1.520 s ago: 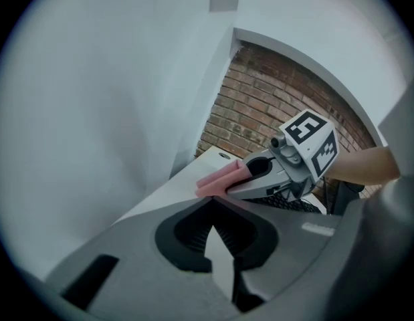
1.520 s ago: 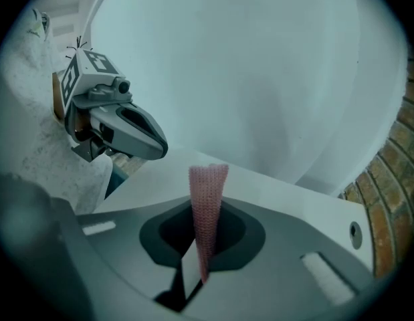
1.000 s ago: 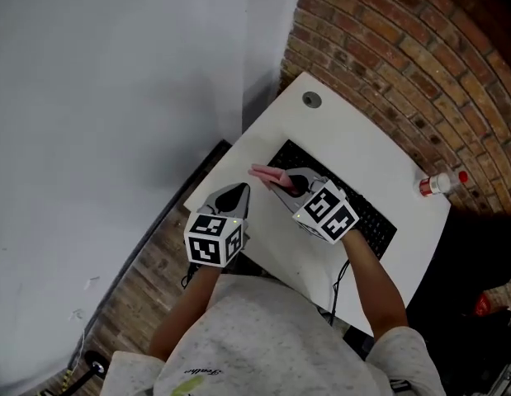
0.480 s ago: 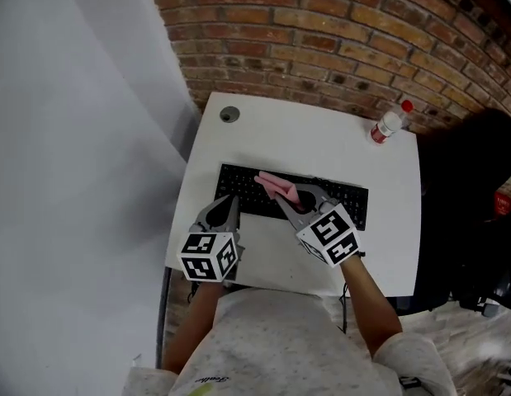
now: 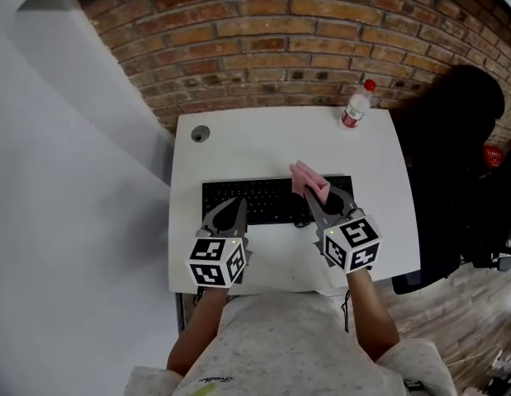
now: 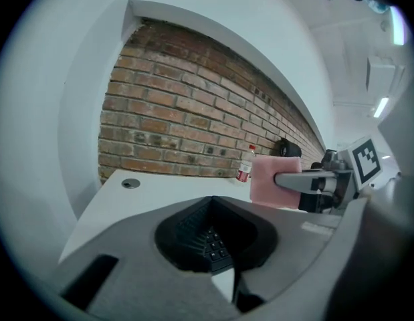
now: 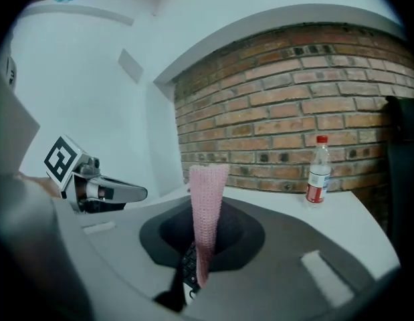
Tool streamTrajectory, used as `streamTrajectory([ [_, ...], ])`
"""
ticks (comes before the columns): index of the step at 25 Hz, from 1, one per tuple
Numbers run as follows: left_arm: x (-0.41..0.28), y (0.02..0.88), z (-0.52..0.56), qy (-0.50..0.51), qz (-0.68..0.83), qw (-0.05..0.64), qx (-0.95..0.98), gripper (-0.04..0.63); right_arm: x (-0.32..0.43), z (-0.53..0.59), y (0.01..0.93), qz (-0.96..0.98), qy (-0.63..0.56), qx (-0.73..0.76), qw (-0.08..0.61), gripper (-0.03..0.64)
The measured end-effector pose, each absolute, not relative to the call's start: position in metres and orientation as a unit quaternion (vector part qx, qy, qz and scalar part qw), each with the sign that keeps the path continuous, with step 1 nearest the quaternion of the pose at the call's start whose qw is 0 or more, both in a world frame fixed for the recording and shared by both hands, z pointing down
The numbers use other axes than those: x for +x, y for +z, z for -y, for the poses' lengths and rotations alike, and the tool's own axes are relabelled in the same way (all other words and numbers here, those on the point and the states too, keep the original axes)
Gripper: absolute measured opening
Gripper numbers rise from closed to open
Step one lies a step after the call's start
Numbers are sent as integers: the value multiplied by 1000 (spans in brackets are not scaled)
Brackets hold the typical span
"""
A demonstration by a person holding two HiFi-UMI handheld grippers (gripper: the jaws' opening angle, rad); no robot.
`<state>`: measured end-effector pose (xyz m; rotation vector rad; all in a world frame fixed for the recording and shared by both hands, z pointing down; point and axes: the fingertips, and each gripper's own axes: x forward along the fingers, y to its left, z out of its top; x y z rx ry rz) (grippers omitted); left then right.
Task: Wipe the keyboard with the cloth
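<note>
Brick wall runs behind a white rectangular desk (image 5: pixel 263 143), and a flat black computer keyboard (image 5: pixel 257 200) lies across its near half. The right gripper (image 5: pixel 315 193) is clenched on a folded pink knitted cloth (image 5: pixel 305 176). In the right gripper view the cloth stands upright between the closed jaws, its lower end down by the keys. From above, it sits over the keyboard's right part, near the far edge. The left gripper (image 5: pixel 234 205) hovers at the keyboard's left part with its jaws together and nothing in them.

Wiping looks under way rather than finished — the cloth is at the keys, but no view shows which rows are already clean. The left and middle stretches probably remain. Whether the cloth presses on the keycaps or merely hangs above them cannot be told.
</note>
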<state>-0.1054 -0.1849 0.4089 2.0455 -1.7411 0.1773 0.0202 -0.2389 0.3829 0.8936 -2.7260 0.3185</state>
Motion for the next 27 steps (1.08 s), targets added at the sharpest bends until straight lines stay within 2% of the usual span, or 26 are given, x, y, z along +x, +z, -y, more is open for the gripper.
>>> streamTrajectory([
  [7, -91, 407, 184, 77, 608, 216, 760, -8, 40, 234, 380, 922, 114, 355, 106, 23],
  [27, -65, 415, 179, 82, 587, 224, 774, -8, 59, 222, 389, 916, 128, 367, 100, 23],
])
